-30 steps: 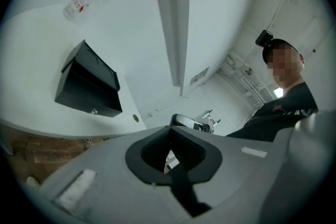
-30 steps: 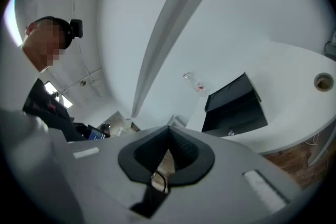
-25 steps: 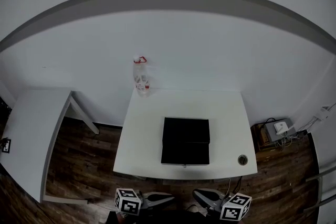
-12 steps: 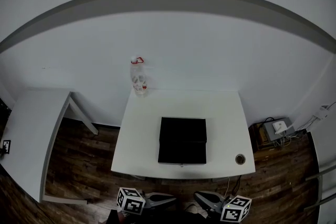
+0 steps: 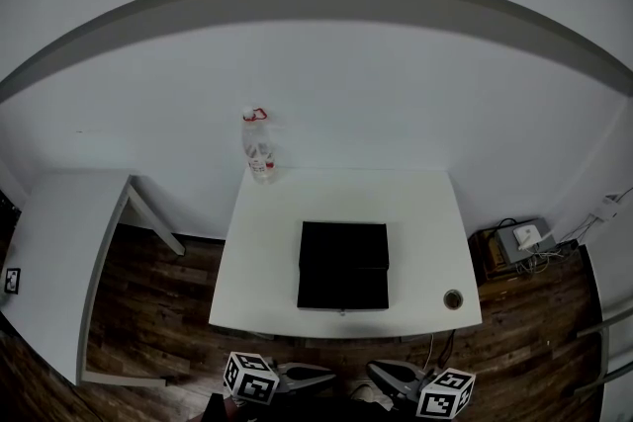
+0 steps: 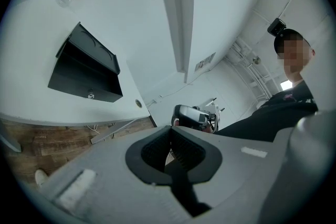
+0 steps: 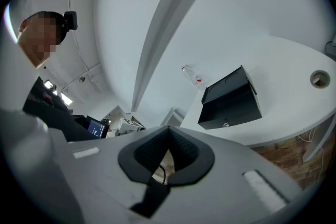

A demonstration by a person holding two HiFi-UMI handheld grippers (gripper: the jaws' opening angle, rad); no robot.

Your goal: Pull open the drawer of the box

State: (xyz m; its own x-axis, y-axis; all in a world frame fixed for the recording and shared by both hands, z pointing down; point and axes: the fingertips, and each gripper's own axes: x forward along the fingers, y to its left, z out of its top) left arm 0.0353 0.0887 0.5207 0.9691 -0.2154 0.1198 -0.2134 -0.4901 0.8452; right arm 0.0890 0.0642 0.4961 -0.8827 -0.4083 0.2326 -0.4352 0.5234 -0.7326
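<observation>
A black box lies in the middle of the white table, its drawer front with a small metal knob facing the near edge. The drawer looks pushed in. Both grippers hang below the table's near edge, apart from the box. My left gripper is shut and holds nothing; its view shows the box far off to the upper left. My right gripper is likewise shut and holds nothing, with the box and its knob off to the right.
A clear plastic bottle with a red cap stands at the table's back left corner. A round cable hole is near the front right corner. Another white table stands at the left. A grey device with cables lies on the wooden floor at the right.
The head view has drifted slightly, so the box appears a little further left. Both grippers stay low at the bottom edge with their jaws unchanged.
</observation>
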